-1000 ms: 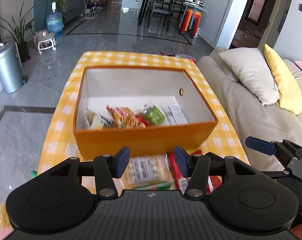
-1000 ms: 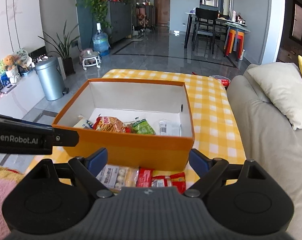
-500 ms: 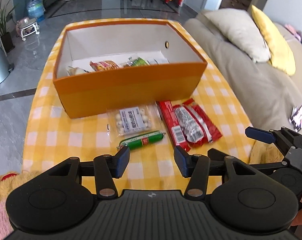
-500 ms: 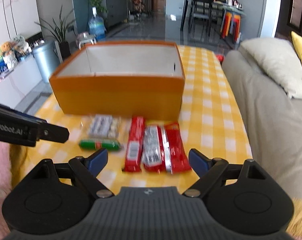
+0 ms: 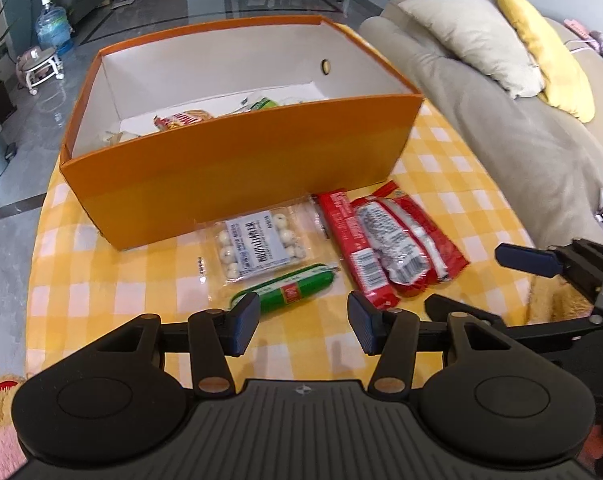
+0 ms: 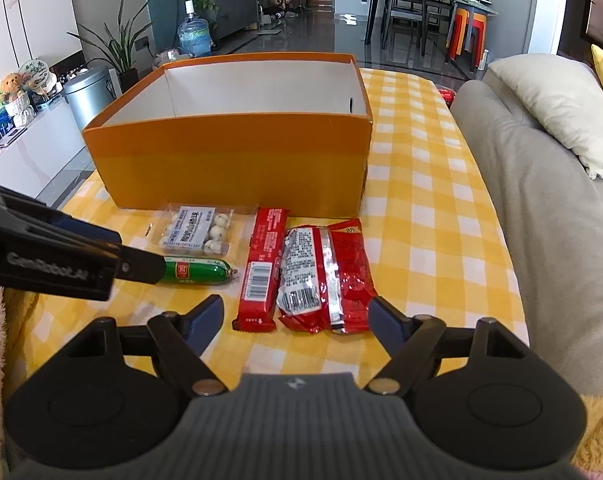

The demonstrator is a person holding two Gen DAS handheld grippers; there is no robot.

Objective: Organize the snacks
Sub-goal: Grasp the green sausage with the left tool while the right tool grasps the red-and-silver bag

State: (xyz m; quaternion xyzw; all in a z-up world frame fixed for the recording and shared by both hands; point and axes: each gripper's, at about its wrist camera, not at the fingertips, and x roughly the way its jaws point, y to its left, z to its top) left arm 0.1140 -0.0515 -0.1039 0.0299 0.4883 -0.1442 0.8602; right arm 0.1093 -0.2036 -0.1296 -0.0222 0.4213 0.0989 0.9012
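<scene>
An orange box (image 5: 237, 168) (image 6: 237, 160) stands on the yellow checked table and holds several snack packets (image 5: 185, 119). In front of it lie a clear pack of white balls (image 5: 259, 246) (image 6: 197, 230), a green sausage (image 5: 289, 290) (image 6: 193, 272), a red bar (image 5: 353, 248) (image 6: 263, 264) and a red foil packet (image 5: 401, 244) (image 6: 325, 276). My left gripper (image 5: 303, 322) is open and empty just before the sausage. My right gripper (image 6: 295, 320) is open and empty just before the red bar and packet.
A grey sofa (image 6: 541, 200) with a beige pillow (image 5: 473, 28) and a yellow pillow (image 5: 549, 48) runs along the table's right side. A grey bin (image 6: 89, 96) and a water bottle (image 6: 193, 36) stand on the floor to the left. Dining chairs stand far back.
Both grippers have pulled back from over the box and dropped low toward the snacks lying in front of it. Both stay open and empty.
</scene>
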